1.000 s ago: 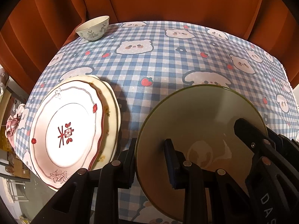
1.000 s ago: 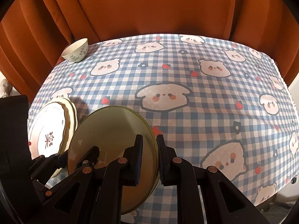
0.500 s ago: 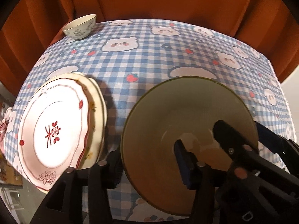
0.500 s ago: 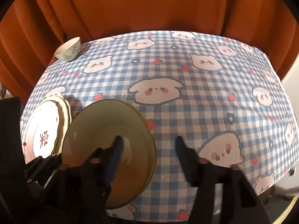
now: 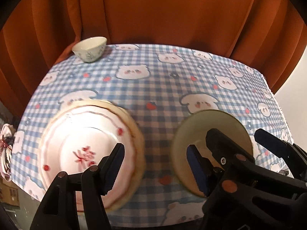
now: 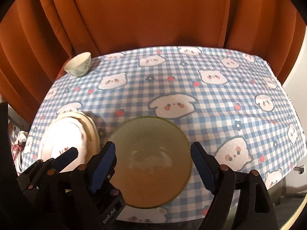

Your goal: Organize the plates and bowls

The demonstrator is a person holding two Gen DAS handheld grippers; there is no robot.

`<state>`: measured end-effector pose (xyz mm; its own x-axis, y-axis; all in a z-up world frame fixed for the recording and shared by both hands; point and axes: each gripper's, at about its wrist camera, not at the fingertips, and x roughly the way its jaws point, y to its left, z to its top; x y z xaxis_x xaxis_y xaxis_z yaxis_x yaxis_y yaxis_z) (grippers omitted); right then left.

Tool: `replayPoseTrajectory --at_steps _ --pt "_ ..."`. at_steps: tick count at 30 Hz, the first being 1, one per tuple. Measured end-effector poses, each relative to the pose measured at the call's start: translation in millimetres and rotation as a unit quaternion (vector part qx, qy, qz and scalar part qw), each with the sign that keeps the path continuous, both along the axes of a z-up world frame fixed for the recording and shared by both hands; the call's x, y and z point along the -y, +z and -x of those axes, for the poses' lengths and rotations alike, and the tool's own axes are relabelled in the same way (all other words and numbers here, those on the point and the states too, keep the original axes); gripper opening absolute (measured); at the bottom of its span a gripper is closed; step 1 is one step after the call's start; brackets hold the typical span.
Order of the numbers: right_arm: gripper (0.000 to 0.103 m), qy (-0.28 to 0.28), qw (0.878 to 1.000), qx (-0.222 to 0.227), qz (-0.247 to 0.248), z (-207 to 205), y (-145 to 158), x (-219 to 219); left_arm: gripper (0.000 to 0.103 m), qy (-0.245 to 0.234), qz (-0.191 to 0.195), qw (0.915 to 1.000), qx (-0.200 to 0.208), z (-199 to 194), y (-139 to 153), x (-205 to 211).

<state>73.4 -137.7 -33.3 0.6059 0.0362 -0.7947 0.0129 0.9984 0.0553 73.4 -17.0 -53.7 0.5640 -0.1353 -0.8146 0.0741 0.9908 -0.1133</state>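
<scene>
One checked tablecloth covers table; orange curtain behind.

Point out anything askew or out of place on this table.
The two stacked plates sit off-centre, the lower one's rim poking out on one side. The small bowl stands alone at the far corner. Nothing looks spilled or broken.

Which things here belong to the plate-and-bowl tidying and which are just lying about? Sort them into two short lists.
Part of the job:
- olive-green bowl
- stacked white plates
- small white bowl

Just lying about:
- checked tablecloth
- orange curtain
- bundle past the table's left edge
</scene>
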Motion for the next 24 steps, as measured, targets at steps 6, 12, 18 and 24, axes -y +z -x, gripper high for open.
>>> replayPoseTrajectory --at_steps 6,12,18,24 --pt "0.086 0.016 1.000 0.003 0.003 -1 3 -53 0.074 0.019 0.004 0.9998 0.008 6 2 -52" --pt "0.086 0.038 0.999 0.004 0.007 -7 1 -103 0.076 0.039 0.005 0.9992 0.008 2 0 -101" --pt "0.086 0.054 0.998 -0.002 0.009 -25 0 -145 0.077 0.055 0.000 0.9985 0.004 -14 5 -136" --pt "0.086 0.057 0.998 0.005 0.006 -55 15 -171 0.077 0.064 -0.019 0.9975 0.021 -45 25 -154"
